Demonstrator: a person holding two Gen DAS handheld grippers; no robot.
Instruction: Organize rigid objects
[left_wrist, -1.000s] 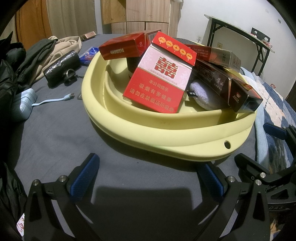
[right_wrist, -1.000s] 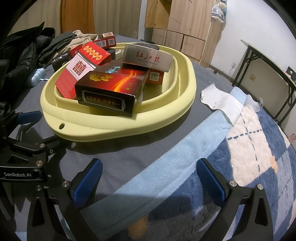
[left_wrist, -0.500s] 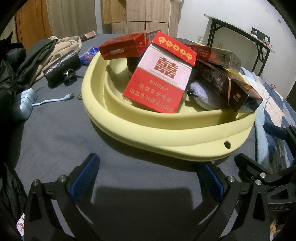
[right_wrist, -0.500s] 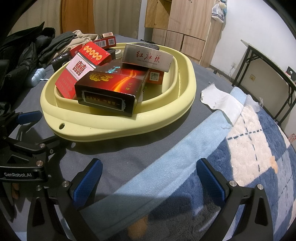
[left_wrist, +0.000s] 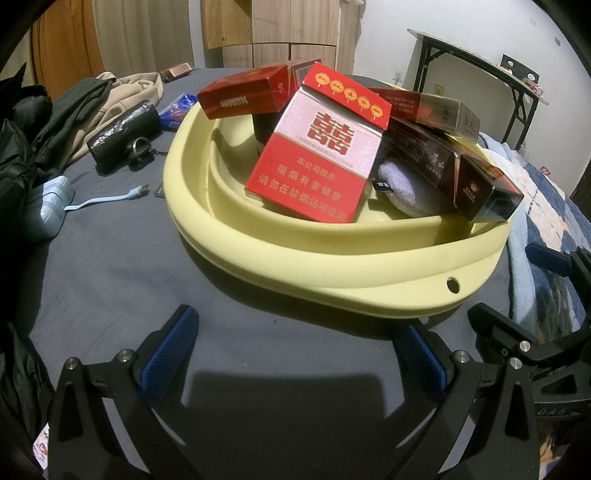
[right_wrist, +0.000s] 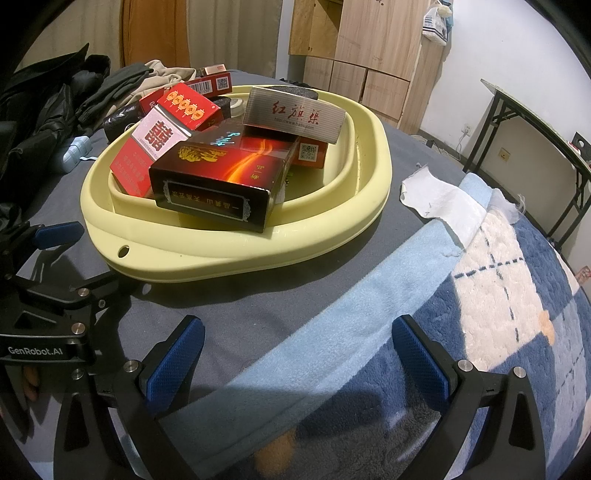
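- Far left on the grey sheet lie a pale blue cable (left_wrist: 107, 198) and a black pouch (left_wrist: 123, 136), beside heaped clothes (left_wrist: 92, 107).
- The left gripper (left_wrist: 295, 354) hovers near the yellow basin (left_wrist: 332, 266), its blue pads spread, nothing between them.
- In the basin the cigarette boxes are piled: a red-and-white box (left_wrist: 317, 158) leans upright, a dark red carton (right_wrist: 221, 177) juts over the near rim, and a silver box (right_wrist: 295, 114) lies on top.
- The right gripper (right_wrist: 295, 354) is over the blue blanket (right_wrist: 480, 332), pads apart, empty.
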